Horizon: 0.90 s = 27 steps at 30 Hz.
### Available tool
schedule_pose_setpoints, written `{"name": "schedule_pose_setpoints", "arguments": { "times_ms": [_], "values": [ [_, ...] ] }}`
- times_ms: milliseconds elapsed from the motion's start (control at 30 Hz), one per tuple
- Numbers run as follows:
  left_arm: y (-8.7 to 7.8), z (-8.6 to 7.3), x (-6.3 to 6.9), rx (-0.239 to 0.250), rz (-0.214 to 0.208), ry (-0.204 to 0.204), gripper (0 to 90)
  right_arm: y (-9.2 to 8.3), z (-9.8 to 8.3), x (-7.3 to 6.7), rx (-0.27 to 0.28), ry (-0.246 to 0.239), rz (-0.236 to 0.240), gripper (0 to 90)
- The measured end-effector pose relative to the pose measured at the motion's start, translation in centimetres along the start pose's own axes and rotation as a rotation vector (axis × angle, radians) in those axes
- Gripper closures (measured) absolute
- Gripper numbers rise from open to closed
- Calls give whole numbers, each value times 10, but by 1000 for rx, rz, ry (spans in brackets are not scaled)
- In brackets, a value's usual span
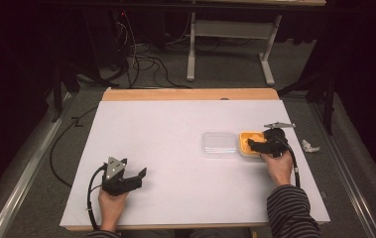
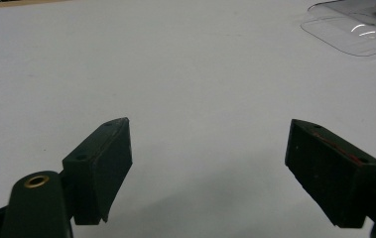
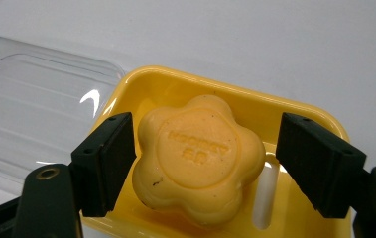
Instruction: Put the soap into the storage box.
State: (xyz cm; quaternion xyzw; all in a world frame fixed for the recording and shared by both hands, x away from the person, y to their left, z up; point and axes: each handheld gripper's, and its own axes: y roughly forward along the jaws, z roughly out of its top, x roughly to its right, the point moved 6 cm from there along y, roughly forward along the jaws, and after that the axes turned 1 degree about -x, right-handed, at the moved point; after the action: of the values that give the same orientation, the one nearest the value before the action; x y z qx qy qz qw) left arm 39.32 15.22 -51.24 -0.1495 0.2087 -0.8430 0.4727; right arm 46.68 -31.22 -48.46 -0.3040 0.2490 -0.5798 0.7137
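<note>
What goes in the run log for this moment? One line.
right gripper open astride soap | soap in yellow dish | clear lid beside | left gripper open, idle

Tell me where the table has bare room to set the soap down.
Free: the wide white stretch between the left gripper and the clear lid, and the far half of the table. Crowded: the right edge, where lid, yellow dish, soap and right gripper cluster.

Yellow flower-shaped soap [image 3: 199, 158] sits tilted in an open yellow dish [image 3: 304, 116] — clear lid [image 3: 31, 109] alongside.

1 soap [image 3: 199, 158], 1 yellow dish [image 3: 294, 115], 1 clear lid [image 3: 36, 99], 2 claws.
</note>
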Motion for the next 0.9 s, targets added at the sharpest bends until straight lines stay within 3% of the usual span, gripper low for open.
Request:
{"name": "schedule_pose_setpoints", "arguments": {
  "times_ms": [900],
  "values": [
    [0, 0, 0, 0, 1, 2, 188, -28, 2, -1, 74, -5, 22, 237]
  ]
}}
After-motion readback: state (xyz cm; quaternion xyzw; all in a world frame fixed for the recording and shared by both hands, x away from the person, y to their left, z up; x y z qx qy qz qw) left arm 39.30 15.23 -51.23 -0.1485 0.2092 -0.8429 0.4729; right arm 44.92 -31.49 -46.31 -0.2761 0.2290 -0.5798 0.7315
